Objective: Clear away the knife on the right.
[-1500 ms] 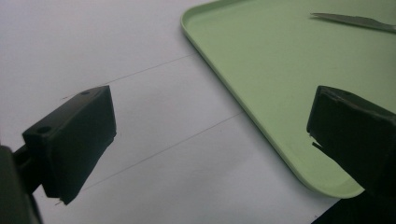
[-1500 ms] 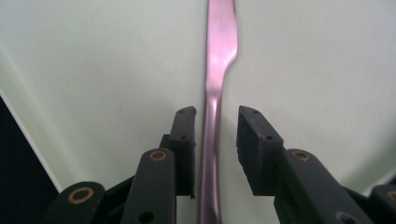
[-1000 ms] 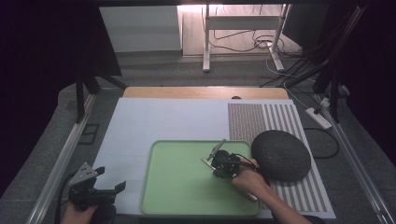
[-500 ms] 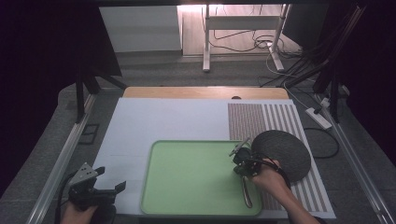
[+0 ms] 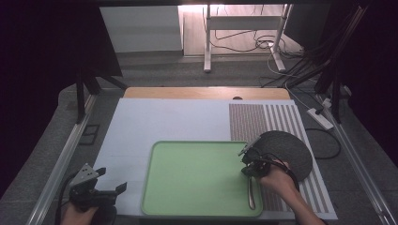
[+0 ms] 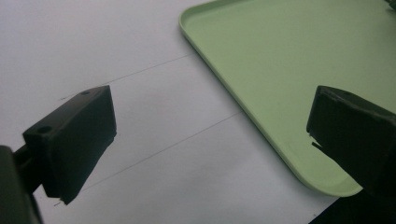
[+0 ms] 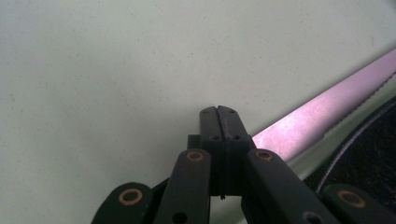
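Observation:
A light green tray (image 5: 197,143) lies on the white sheet (image 5: 155,122). A silver knife (image 5: 250,192) rests flat on the tray along its right rim. My right gripper (image 5: 248,172) is over the knife's far end, jaws shut. In the right gripper view the shut right gripper (image 7: 218,109) sits over the tray (image 7: 116,70), and the serrated knife blade (image 7: 327,100) runs out flat from behind it, not clamped between the jaws. My left gripper (image 5: 111,179) stands open at the table's near left corner. In its own view the left gripper (image 6: 210,116) holds nothing, beside the tray's corner (image 6: 261,70).
A dark round mat (image 5: 291,150) lies just right of the tray on a brown striped placemat (image 5: 263,122); the mat's edge (image 7: 369,154) is close to the blade. Metal rails run along both table sides. Cables and a power strip (image 5: 321,117) lie beyond the right edge.
My right gripper has moved right, from the tray's middle to its right rim, and the knife has come to lie along that rim. The left gripper has stayed put.

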